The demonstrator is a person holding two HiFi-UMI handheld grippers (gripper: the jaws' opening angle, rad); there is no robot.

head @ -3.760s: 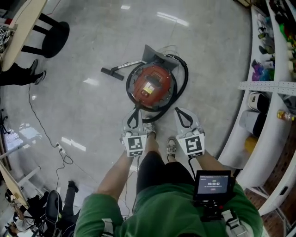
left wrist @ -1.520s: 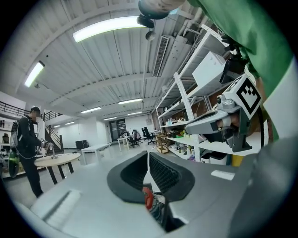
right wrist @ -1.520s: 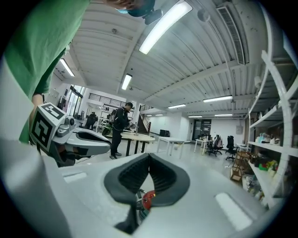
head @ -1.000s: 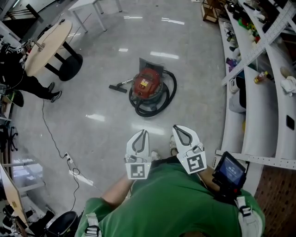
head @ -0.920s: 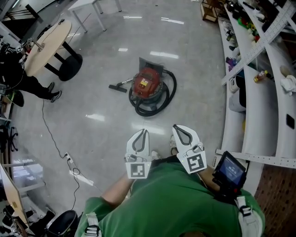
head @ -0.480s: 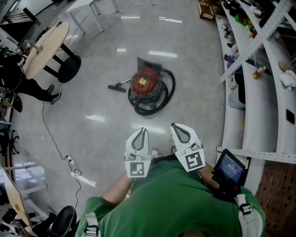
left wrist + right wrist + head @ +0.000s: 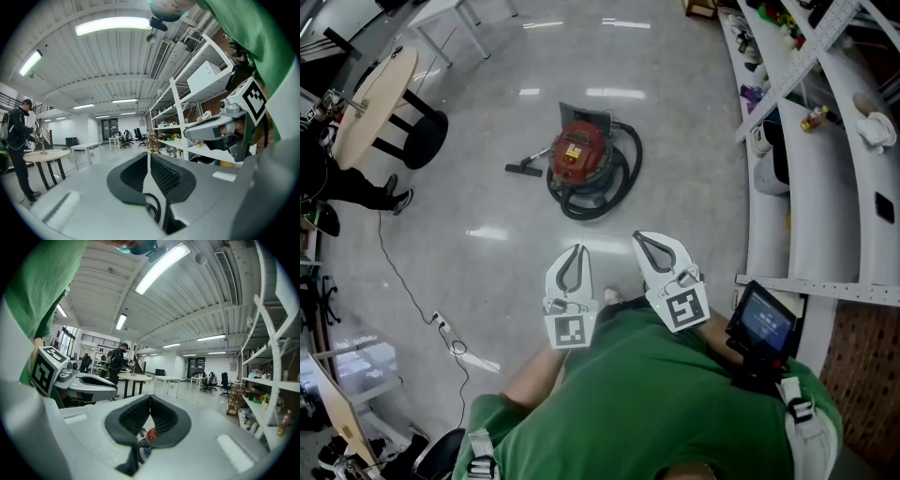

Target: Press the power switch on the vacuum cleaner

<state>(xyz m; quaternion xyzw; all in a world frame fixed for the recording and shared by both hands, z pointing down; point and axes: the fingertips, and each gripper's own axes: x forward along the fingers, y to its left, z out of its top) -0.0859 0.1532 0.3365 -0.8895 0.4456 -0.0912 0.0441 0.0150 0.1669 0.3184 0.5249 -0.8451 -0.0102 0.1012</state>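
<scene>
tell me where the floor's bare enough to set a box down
Bare floor lies between the vacuum cleaner and the white shelves, and between it and the person's shoe. Crowded: the hose coil around it, the power strip at left.

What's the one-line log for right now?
left gripper shut, empty | right gripper shut, empty | vacuum cleaner on floor ahead, untouched

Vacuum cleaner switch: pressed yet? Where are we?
Done: can't tell; nothing on the vacuum cleaner shows whether it's on. In hand: nothing; left tongs and right tongs are shut and empty. Left: reaching it; the vacuum sits well ahead of both on the floor, untouched.
</scene>
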